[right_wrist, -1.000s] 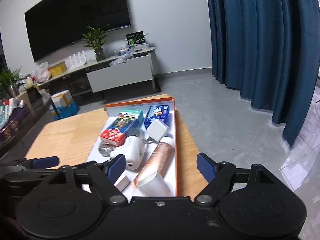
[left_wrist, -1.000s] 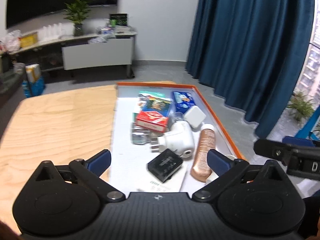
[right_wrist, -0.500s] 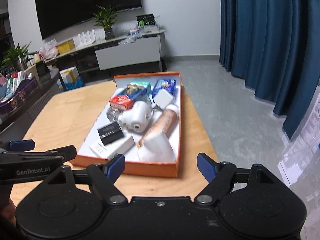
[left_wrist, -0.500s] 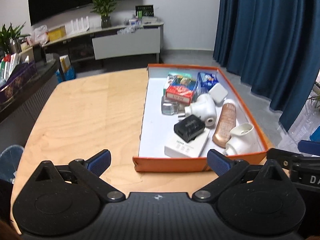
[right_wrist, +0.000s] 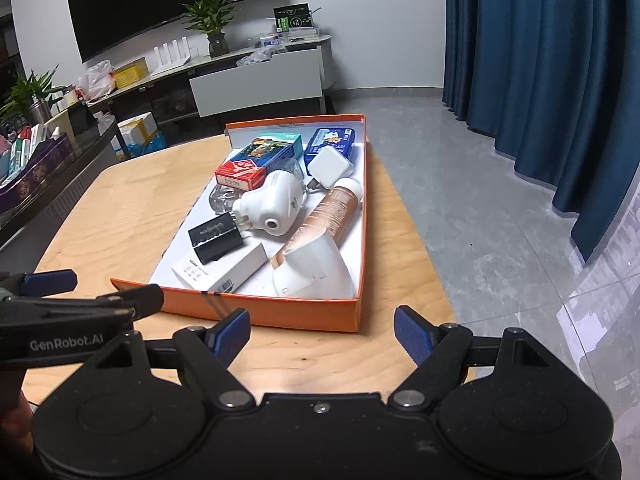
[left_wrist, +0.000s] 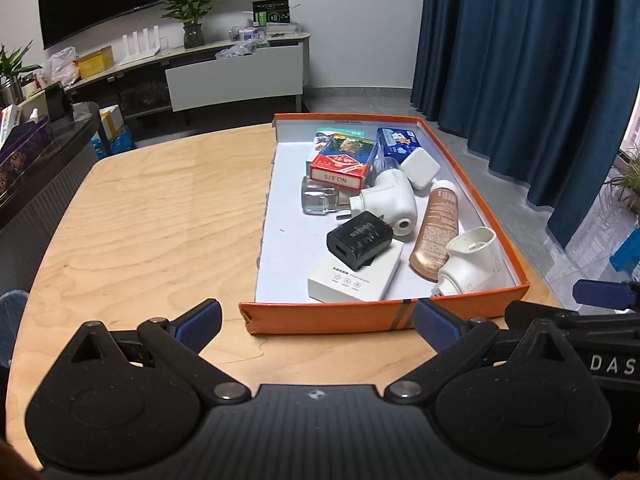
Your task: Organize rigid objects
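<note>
Since both of my tools, the left tool and the right tool, hang spread wide and empty over the table just short of the orange box, I judge its biggest pieces first: the white plug-in heater and the white box look light, stiff and smooth, best pinched across their flat sides. The bronze tube may give a little and slip, and the black charger sits tilted on the white box. What lies under the card packs at the back stays hidden.
</note>
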### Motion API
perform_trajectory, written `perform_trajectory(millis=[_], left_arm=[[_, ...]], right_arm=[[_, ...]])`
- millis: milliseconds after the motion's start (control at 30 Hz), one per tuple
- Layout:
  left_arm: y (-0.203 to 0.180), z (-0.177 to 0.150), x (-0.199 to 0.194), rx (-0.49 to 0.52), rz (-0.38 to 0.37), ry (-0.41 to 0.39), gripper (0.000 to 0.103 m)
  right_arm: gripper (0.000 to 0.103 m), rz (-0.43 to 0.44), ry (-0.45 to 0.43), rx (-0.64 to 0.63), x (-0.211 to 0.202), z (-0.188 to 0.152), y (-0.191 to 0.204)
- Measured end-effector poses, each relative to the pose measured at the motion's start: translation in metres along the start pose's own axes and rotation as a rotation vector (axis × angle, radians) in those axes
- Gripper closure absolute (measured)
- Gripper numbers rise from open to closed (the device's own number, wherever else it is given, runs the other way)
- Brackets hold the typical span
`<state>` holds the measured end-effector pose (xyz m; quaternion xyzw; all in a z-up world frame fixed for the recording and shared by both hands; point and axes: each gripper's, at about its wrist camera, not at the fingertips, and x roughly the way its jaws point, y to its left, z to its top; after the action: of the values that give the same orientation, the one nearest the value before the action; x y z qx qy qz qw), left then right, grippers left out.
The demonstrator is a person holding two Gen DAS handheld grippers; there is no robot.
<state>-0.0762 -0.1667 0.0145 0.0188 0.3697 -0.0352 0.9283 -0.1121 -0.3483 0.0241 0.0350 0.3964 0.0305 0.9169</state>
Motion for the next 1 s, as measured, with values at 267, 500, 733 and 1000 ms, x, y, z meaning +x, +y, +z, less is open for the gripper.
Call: perform_trajectory(millis=[267, 500, 733, 1000], left_arm=[[-0.004, 0.0, 0.007, 0.012, -0.012, 0.012, 0.0], [-0.004, 0.001, 0.011, 0.017, -0.022, 0.02, 0.0], [-0.003, 0.002, 0.013, 0.018, -0.028, 0.028, 0.0], [-0.003, 0.003, 0.014, 0.017, -0.035, 0.03, 0.0]], right_arm=[[0.01, -0.001, 0.008, 0.012, 0.005, 0.0, -0.006], [0.01, -0.006, 0.012, 0.018, 0.008, 0.0, -0.007], [0.01, -0.007, 0.019, 0.017, 0.01, 0.0, -0.006], [0.01, -0.008, 0.018, 0.014, 0.01, 0.0, -0.005]])
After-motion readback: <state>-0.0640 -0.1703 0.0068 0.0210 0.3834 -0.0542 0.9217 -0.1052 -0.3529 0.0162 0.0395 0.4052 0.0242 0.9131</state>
